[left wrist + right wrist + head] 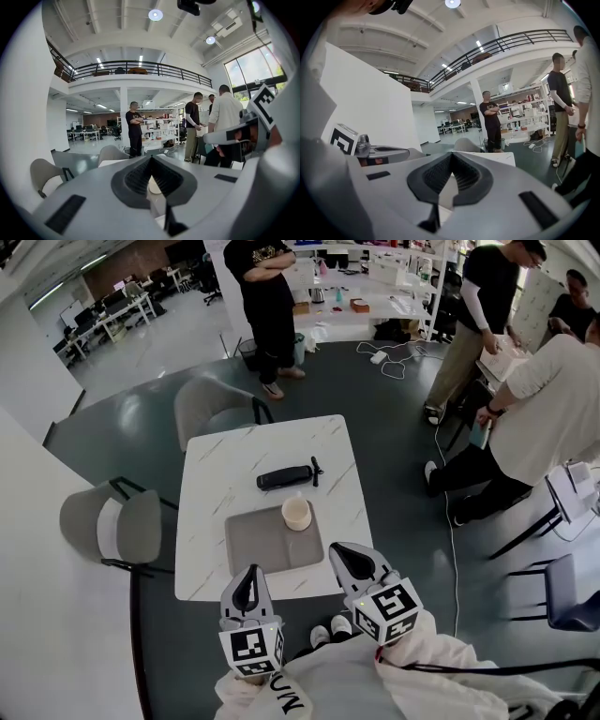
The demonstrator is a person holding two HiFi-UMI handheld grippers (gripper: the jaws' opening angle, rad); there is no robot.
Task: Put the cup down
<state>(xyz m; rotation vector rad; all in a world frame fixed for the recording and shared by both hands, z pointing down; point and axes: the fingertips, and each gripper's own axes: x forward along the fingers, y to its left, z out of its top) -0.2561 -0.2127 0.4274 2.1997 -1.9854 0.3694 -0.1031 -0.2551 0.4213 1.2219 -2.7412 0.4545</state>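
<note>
Nearest are the two tongs, held low in front of the person's body, at the near edge of the table (216,474) or just before it. The left tongs (249,576) are clenched, the two dark pads meet at one line, and nothing is between them. The right tongs (342,554) are clenched in the same way and also carry nothing.

The cup (296,513) stands upright on the grey tray (253,545), in its far right corner, apart from both tongs. Beyond the tray lies a long black case (284,477), with a small dark thing just beside it that I cannot identify.

Because the cup already rests on the tray and no tongs hold it, I judge that putting it down is finished.

The cup is cream coloured, open on top, and I see no handle. It seems light and probably empty, so it can tip or slide easily if it is pushed. If it must be taken again, I think the best place is the side wall, one pad on each side a little under the rim, with soft pressure, because a thin wall may bend or crack.
</note>
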